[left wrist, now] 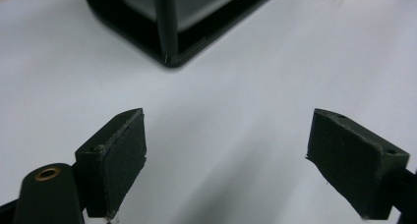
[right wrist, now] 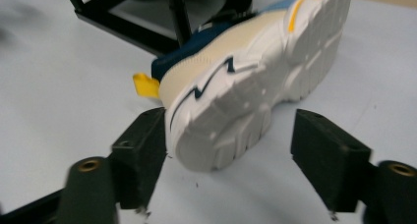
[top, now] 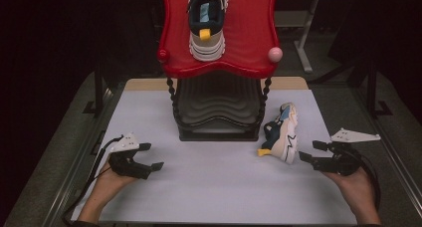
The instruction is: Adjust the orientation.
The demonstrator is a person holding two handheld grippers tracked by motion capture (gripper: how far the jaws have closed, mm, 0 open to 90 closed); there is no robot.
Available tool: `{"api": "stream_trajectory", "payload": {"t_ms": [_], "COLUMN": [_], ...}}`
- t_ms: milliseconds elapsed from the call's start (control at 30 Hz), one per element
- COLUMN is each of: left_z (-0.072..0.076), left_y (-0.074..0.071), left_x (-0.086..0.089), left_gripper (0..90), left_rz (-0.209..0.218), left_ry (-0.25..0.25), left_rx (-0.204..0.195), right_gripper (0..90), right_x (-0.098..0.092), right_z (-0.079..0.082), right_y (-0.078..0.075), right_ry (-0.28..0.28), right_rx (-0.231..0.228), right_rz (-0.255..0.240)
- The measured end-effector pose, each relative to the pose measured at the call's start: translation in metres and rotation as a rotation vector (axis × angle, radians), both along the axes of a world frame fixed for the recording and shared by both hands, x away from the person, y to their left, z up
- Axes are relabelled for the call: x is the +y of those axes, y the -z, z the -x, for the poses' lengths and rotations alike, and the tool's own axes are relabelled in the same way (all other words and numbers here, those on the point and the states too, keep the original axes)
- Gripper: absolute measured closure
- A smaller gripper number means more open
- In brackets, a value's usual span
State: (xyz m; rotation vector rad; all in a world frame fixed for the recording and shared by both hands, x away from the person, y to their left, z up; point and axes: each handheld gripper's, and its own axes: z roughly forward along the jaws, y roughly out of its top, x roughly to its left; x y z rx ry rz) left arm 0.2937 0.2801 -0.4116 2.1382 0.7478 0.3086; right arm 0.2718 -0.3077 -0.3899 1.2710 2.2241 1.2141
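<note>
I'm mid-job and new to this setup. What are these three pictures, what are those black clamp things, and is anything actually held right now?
A person holds a two-jaw clamp in each hand. The high view looks down on the white table; the other two pictures come from cameras riding on each clamp. The left gripper hovers open over bare table near the rack base. The right gripper has its jaws either side of the heel of the sneaker on its side; one jaw is at the sole, the other apart, so nothing is gripped yet. A second sneaker sits on the red shelf.
</note>
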Motion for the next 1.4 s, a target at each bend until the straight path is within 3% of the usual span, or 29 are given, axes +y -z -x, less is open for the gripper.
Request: {"api": "stream_trajectory", "payload": {"t_ms": [33,67,133,167,267,300,367,467,533,800,933,1100,1400], "left_z": [0.000,0.000,0.000,0.000,0.000,0.000,0.000,-0.002,0.000,0.000,0.000,0.000,0.000], "left_y": [0.000,0.007,0.010,0.014,0.023,0.023,0.029,0.037,0.041,0.042,0.042,0.042,0.042], "left_x": [0.000,0.002,0.004,0.005,0.006,0.006,0.005,0.005,0.006,0.005,0.005,0.005,0.005], "left_gripper": [14.2,14.2,14.2,14.2,14.2,14.2,14.2,14.1,13.9,14.0,14.0,14.0,14.0], "left_rz": [0.000,-0.018,-0.016,-0.016,-0.042,-0.042,-0.080,-0.091,-0.099,-0.106,-0.106,-0.107,-0.105], "left_ry": [0.000,-0.006,-0.013,-0.020,-0.021,-0.021,-0.020,-0.019,-0.013,-0.012,-0.012,-0.011,-0.012], "left_rx": [0.000,0.012,0.017,0.021,0.033,0.033,0.039,0.049,0.030,0.025,0.025,0.024,0.024], "right_gripper": [30.4,38.7,42.5,53.5,69.0,69.0,79.1,89.2,89.4,89.6,89.7,89.8,89.7], "right_x": [0.000,0.001,0.002,0.005,0.011,0.011,0.016,0.023,0.026,0.026,0.022,0.018,-0.011], "right_z": [0.000,-0.004,-0.005,-0.009,-0.013,-0.013,-0.017,-0.024,-0.028,-0.036,-0.036,-0.033,-0.023], "right_y": [0.000,-0.004,-0.007,-0.012,-0.017,-0.017,-0.019,-0.020,-0.019,-0.010,-0.009,-0.009,-0.007], "right_ry": [0.000,-0.007,-0.018,-0.030,-0.041,-0.041,-0.051,-0.079,-0.087,-0.068,-0.058,-0.044,0.025], "right_rx": [0.000,-0.013,-0.019,-0.037,-0.054,-0.054,-0.053,-0.035,-0.026,0.022,0.039,0.035,0.052], "right_rz": [0.000,-0.010,-0.015,-0.024,-0.016,-0.016,-0.007,-0.001,0.008,0.059,0.026,0.031,0.040]}}
